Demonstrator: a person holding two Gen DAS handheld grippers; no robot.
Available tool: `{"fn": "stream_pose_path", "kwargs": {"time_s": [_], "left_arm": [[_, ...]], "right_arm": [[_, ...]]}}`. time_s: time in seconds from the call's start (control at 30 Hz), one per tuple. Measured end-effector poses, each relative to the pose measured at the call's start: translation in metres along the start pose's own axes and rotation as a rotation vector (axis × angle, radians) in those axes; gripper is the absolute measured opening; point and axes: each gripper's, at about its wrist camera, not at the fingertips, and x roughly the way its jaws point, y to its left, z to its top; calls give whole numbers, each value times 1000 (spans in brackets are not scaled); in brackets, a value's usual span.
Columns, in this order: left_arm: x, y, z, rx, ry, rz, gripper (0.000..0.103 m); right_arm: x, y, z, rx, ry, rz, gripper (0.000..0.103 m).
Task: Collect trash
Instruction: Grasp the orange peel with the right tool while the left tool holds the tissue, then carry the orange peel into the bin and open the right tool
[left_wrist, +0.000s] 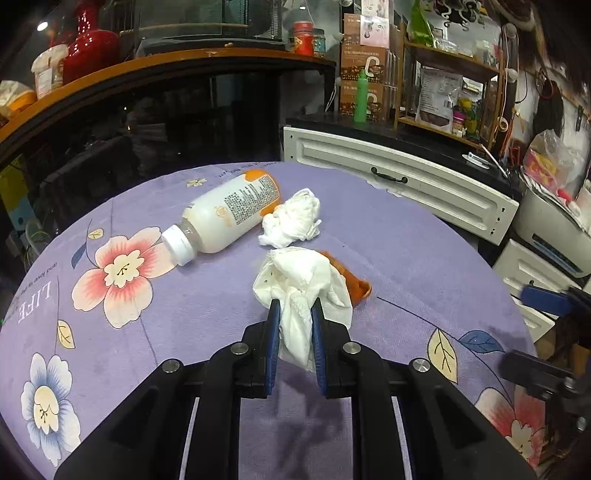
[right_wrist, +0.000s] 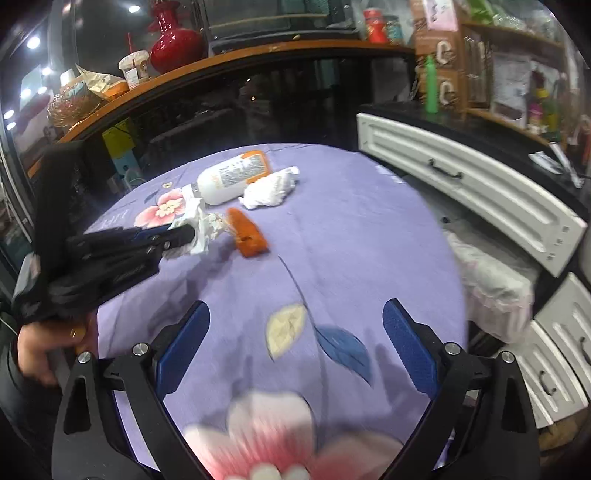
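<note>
On the purple flowered tablecloth (left_wrist: 207, 295), my left gripper (left_wrist: 295, 302) is shut on a crumpled white tissue (left_wrist: 295, 273). Its blue pads pinch the paper from both sides. An orange wrapper (left_wrist: 351, 280) lies just behind the tissue. Farther back, a white bottle (left_wrist: 225, 218) with an orange label lies on its side beside a second tissue wad (left_wrist: 291, 218). In the right wrist view, my right gripper (right_wrist: 297, 306) hovers open over bare cloth and holds nothing. The left gripper (right_wrist: 188, 232) with its tissue (right_wrist: 203, 229), the wrapper (right_wrist: 247, 234) and the bottle (right_wrist: 229, 179) lie ahead to the left.
A white drawer cabinet (left_wrist: 399, 181) borders the table's far right edge. A dark glass cabinet with an orange-edged shelf (left_wrist: 177, 62) stands behind the table. A pale bag (right_wrist: 491, 280) sits between table and drawers. A person's hand (right_wrist: 37, 350) holds the left gripper.
</note>
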Motion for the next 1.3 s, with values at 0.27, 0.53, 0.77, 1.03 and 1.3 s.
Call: {"fn": "stream_pose_path", "kwargs": {"time_s": [0.27,0.53,0.77,1.03,1.3], "left_arm": [[-24,25,12,-94,-80,21,16],[-23,41,11,-139,-85,49,16],[-15,52,8,-169,-60,58,16],[-13,48,7,-151,-55,56,16],[-12,38,6,-112,-55,55,16]], "right_arm": [[58,16,33,-35,87,37,94],[111,25,52,-64,152,-24,94],[139,33,60,-94,189,-95,77],[127,39,59,-140,144,-117,34],[74,26,42,-87,81,-69,31]]}}
